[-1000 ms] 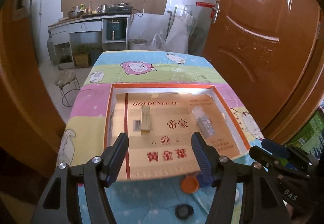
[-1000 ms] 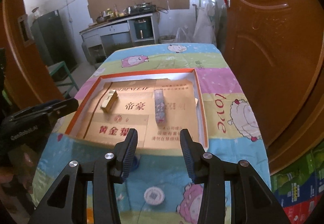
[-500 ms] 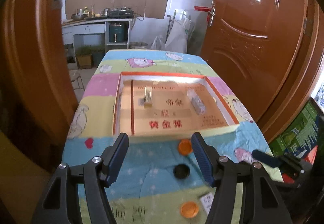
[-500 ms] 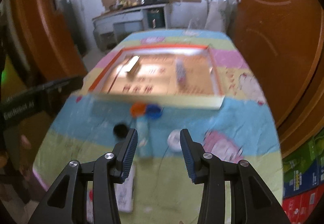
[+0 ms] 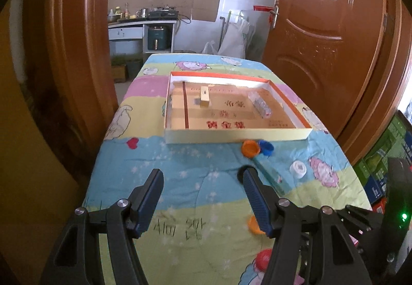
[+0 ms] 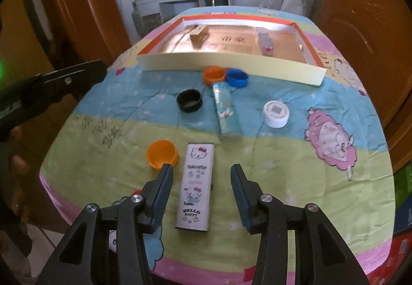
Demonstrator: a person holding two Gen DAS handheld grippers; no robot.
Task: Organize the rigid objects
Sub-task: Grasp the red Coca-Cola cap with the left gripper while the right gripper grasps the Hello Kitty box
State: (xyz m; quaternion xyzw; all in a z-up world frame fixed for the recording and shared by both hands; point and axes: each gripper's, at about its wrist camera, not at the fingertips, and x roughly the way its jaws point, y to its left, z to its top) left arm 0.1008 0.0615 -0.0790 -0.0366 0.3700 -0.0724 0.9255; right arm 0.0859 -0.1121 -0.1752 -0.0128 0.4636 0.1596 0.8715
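The right claw [image 6: 200, 191] is spread open with nothing pinched, and its jaws have just been opening a touch more, straddling the Hello Kitty box [image 6: 196, 185] that lies flat on the counter [image 6: 283, 176] near its front edge. That box looks stiff, light and a bit glossy, so it's probably best taken across its narrow width near the middle; a grip by one end could let it swing. The left claw [image 5: 203, 200] is also released and empty, held over bare cloth.

The shallow orange-rimmed tray [image 6: 231, 63] further back already has two things in it: a small gold box [image 6: 198, 33] on the left side and a clear patterned tube [image 6: 265, 41] on the right. Not in yet: a teal tube [image 6: 226, 112], an orange cap [image 6: 213, 75] touching a blue cap [image 6: 237, 78] just in front of the tray wall, a black cap [image 6: 189, 100], a white cap [image 6: 276, 110] and another orange cap [image 6: 162, 154] beside the box.
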